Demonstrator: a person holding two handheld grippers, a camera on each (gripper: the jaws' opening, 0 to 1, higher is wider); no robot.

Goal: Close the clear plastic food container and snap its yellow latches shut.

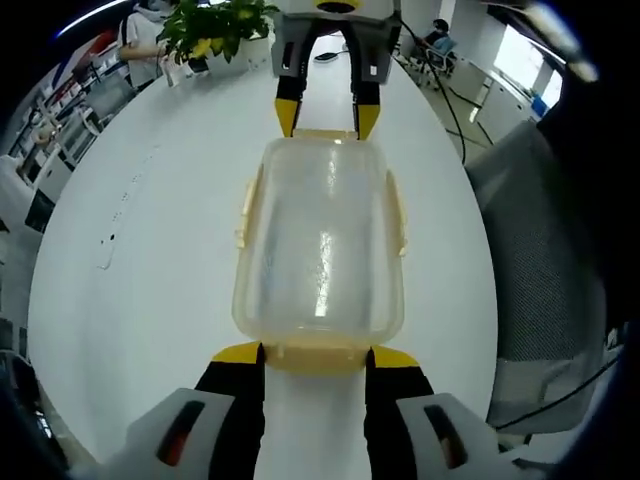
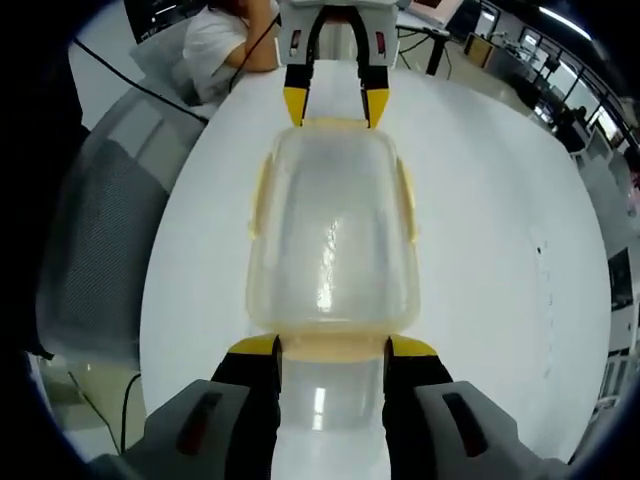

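Left gripper view showed a broad white table [image 1: 150,250] carrying the clear plastic food container [image 1: 320,250] at its middle, lid on, with the left gripper [image 1: 315,357] spread wide at the container's near end, its yellow tips flanking the yellow latch [image 1: 315,355] there and gripping nothing. Right gripper view showed the same container [image 2: 332,235] from the opposite end, the right gripper [image 2: 333,347] likewise spread open with its tips on either side of the near latch [image 2: 333,348]. Each gripper appeared at the far end in the other's view, and side latches [image 1: 243,212] lay along the container's long edges; a potted plant [image 1: 215,28] stood at the table's far edge.
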